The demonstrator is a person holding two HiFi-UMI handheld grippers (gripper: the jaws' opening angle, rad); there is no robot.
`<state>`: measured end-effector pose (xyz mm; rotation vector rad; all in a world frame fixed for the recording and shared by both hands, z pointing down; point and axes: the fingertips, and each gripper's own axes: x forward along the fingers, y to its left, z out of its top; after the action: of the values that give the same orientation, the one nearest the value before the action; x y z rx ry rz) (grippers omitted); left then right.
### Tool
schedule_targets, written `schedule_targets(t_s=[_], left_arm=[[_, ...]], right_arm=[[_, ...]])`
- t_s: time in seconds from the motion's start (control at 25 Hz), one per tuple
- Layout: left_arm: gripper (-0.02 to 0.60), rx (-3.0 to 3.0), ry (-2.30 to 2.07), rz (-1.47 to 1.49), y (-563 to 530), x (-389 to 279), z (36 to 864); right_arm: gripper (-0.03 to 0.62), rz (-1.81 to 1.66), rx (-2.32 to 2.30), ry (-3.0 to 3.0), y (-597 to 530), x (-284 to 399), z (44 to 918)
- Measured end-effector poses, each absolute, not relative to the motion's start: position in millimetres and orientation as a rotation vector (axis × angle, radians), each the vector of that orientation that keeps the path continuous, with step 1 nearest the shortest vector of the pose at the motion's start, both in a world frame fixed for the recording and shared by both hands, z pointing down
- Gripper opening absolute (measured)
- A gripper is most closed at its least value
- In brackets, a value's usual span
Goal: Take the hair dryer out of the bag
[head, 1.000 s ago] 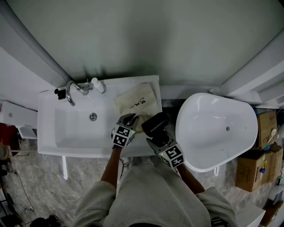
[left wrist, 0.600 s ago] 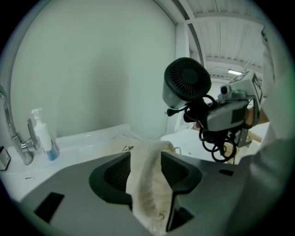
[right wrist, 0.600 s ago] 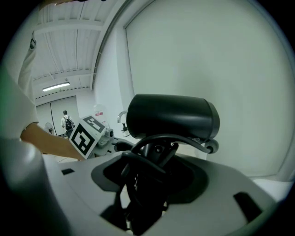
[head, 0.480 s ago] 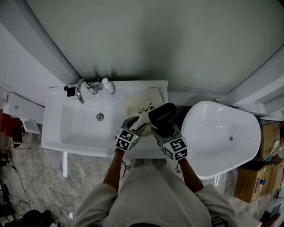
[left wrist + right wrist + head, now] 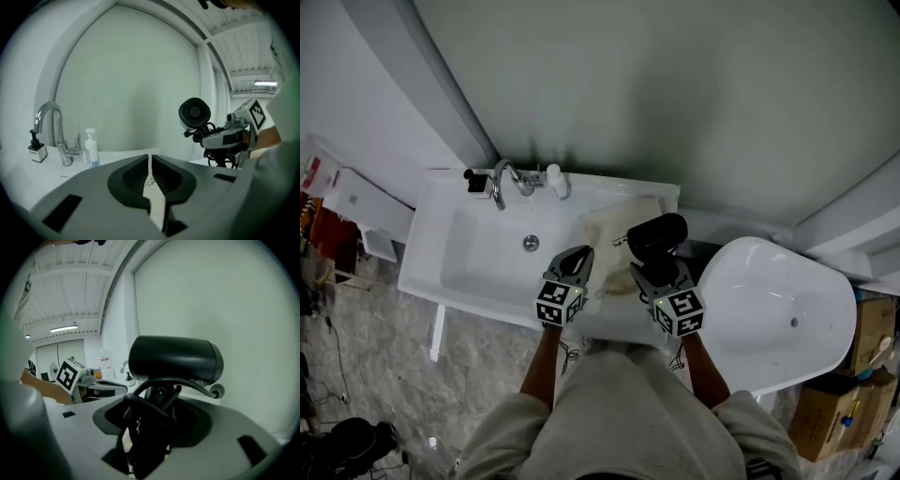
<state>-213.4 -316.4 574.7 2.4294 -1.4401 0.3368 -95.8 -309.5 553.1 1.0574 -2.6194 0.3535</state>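
Note:
My right gripper (image 5: 649,270) is shut on the handle of the black hair dryer (image 5: 654,234), along with its coiled cord. It holds the dryer upright above the counter, barrel (image 5: 176,359) across the top of the right gripper view. The cream drawstring bag (image 5: 609,239) with black print lies on the counter just beyond both grippers. My left gripper (image 5: 577,260) is at the bag's left edge, its jaws closing to a narrow slit. A strip of the cream printed bag (image 5: 152,192) shows between them. The left gripper view also catches the hair dryer (image 5: 194,114) and the right gripper (image 5: 229,136).
A white sink basin (image 5: 478,262) fills the counter's left part. At its back stand a chrome faucet (image 5: 504,178), a soap bottle (image 5: 553,178) and a small black item (image 5: 474,181). A white bathtub (image 5: 778,319) is on the right, with cardboard boxes (image 5: 853,403) beyond it.
Both grippers have risen. The right one carried the hair dryer from the bag's near right edge up over it. The left gripper's jaws spread, then came together at the bag's edge.

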Motion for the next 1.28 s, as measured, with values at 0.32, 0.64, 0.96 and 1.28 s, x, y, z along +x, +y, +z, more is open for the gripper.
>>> schedule_targets(t_s=[0.32,0.64,0.96,1.28], left_arm=[[0.018,2.346,-1.622,0.294,-305.4,-259.9,553.8],[0.018,2.270,-1.756,0.265,-287.7,-290.4,540.7],[0.018,2.236,-1.805,0.231,-283.5,-302.3,535.1],[0.018,2.251,-1.784,0.243,-289.5,-295.8,538.5]], right_arm=[[0.245,0.263,0.987,-2.690,-326.5,-126.2,528.6],[0.245,0.193,0.886,-2.742,-331.5,-157.0,513.8],[0.245,0.173,0.839,-2.742,-326.8,-168.9,515.8],[0.245,0.183,0.852,-2.718,-327.4,-162.2,523.9]])
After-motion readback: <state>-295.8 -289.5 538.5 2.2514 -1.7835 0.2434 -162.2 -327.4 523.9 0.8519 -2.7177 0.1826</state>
